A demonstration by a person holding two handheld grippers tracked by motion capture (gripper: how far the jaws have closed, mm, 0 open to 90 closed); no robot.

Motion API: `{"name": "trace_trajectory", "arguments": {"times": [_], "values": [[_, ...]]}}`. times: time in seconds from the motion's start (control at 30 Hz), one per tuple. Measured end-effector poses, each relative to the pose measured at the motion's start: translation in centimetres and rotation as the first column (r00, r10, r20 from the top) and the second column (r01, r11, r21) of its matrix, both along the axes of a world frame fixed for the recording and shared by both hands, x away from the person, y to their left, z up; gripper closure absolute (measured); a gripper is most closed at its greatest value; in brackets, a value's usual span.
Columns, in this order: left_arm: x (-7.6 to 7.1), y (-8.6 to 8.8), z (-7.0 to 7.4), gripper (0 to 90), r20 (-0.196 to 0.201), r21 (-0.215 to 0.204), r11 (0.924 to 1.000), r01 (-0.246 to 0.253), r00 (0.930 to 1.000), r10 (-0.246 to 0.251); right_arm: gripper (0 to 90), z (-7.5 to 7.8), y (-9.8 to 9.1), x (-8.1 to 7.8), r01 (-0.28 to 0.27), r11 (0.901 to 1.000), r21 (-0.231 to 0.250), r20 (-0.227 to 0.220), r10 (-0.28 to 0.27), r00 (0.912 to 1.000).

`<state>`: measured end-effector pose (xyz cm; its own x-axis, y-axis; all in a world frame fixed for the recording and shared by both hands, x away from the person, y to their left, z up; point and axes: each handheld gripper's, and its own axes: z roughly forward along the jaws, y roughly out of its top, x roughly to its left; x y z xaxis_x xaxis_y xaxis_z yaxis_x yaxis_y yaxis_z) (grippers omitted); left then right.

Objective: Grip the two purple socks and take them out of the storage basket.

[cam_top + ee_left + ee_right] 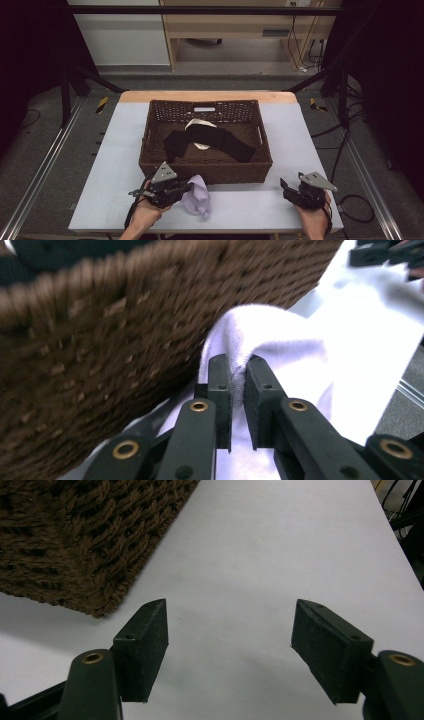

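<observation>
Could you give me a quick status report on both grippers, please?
Left gripper shut on lavender cloth, beside wicker basket. Right gripper open, empty. Table ahead unobstructed.

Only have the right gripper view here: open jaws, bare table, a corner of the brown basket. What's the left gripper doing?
Observer: The left gripper is shut on a pale lilac cloth, pinching a fold of it just in front of the wicker basket.
Operator: Cloth in the basket yet?
Observer: No. In the high view it lies on the table, outside the basket's near wall.
Operator: Anything in the basket?
Observer: Yes, a black garment lies in it, spread over a white item.
</observation>
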<state>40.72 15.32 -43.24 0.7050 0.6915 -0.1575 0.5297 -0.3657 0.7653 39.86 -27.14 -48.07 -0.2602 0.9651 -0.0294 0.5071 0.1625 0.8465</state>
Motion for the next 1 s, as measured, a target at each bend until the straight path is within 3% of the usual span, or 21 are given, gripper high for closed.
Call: {"name": "trace_trajectory", "arguments": {"times": [0.2,0.43,0.57,0.77,1.0], "values": [[0.4,0.4,-1.0,66.4,-0.032,0.055,0.9983,-0.021,0.9992,0.023,31.0,-0.1,0.1,0.0,-0.002,1.0000,-0.010,0.000,0.002,1.0000],[-0.2,2.3,-0.2,49.4,-0.018,0.016,0.9976,-0.067,0.9975,0.068,30.9,-0.1,0.0,0.0,-0.001,1.0000,-0.006,-0.004,0.001,1.0000],[-0.5,3.7,0.1,45.0,-0.010,-0.005,0.9947,-0.103,0.9947,0.102,30.8,-0.1,0.0,0.0,-0.001,1.0000,-0.006,-0.006,0.001,1.0000],[-0.9,6.1,-0.5,42.3,-0.001,0.023,0.9859,-0.166,0.9861,0.166,30.7,-0.2,0.0,0.0,0.004,1.0000,-0.005,-0.007,-0.004,1.0000],[-1.6,9.1,-1.1,41.2,-0.008,0.039,0.9673,-0.251,0.9679,0.251,30.6,-0.2,-0.1,-0.1,0.012,0.9999,0.001,-0.012,-0.012,0.9999]]}}
